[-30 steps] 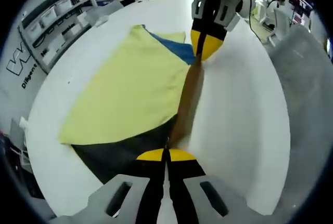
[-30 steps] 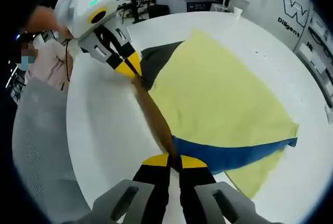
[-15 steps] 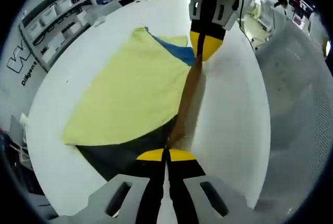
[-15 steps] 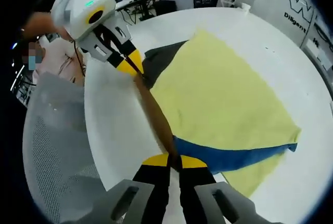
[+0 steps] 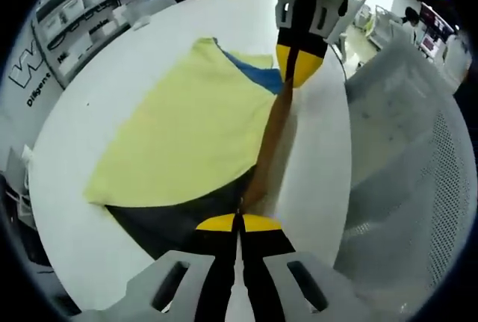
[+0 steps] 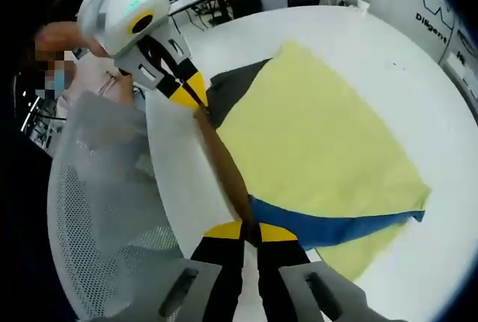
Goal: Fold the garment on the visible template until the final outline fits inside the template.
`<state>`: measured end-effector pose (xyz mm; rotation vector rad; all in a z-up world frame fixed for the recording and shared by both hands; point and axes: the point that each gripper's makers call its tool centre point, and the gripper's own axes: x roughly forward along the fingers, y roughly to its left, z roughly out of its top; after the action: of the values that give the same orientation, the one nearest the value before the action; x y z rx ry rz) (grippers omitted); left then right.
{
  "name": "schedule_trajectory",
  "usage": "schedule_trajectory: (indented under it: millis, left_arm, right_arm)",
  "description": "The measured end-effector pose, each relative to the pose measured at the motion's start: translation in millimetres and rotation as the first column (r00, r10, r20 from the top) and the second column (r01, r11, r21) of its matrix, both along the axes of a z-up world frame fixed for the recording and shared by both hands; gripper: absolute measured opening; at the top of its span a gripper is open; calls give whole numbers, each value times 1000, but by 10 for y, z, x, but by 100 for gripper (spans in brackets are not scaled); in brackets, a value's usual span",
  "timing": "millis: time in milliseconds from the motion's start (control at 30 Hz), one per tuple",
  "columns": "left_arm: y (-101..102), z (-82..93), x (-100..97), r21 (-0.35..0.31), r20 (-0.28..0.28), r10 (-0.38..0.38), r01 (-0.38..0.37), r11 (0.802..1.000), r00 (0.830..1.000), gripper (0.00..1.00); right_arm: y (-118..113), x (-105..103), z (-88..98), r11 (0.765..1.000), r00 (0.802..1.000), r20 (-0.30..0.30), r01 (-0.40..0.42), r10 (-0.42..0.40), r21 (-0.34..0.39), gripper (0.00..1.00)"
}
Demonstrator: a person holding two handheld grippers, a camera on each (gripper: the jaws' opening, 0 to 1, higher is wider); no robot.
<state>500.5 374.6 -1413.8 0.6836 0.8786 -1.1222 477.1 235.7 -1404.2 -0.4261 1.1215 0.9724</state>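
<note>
Both grippers have drawn back toward the table edge, so more of the mesh chair now shows beside the white table, while the garment lies as before. In the left gripper view, the left gripper is clamped on the garment's near brown edge at 6 o'clock; that taut edge runs as the long axis up toward 12 o'clock, where the right gripper pinches its far end. Yellow cloth spreads toward 9 o'clock, dark fabric nearest, blue at the far corner. In the right gripper view, the right gripper grips the blue-and-brown corner, the left gripper at 11 o'clock.
</note>
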Motion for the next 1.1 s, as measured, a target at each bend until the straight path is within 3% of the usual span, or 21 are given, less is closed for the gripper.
schedule_trajectory:
  millis: [133,333,533,800,1100]
  left_arm:
    - [-17,33,-85,-25,24,2,-1,1000,1000,0]
    - [-18,57,-231,-30,13,14,-13,999,1000,0]
    - [-23,89,-414,-53,-42,9,-11,999,999,0]
    - [-33,156,-457,-61,-75,15,-19,998,997,0]
    - [-91,238,-602,-132,-139,39,-57,990,990,0]
  right_arm:
    - [-22,-87,-21,1000,1000,-2,-6,6,-5,0]
    - [-9,-229,-7,1000,999,-29,-15,15,3,0]
    - [-32,-406,8,999,997,-69,-44,43,-3,0]
    - [-26,-471,140,999,993,-110,-29,31,18,0]
    - [-84,-656,137,997,985,-157,-75,76,16,0]
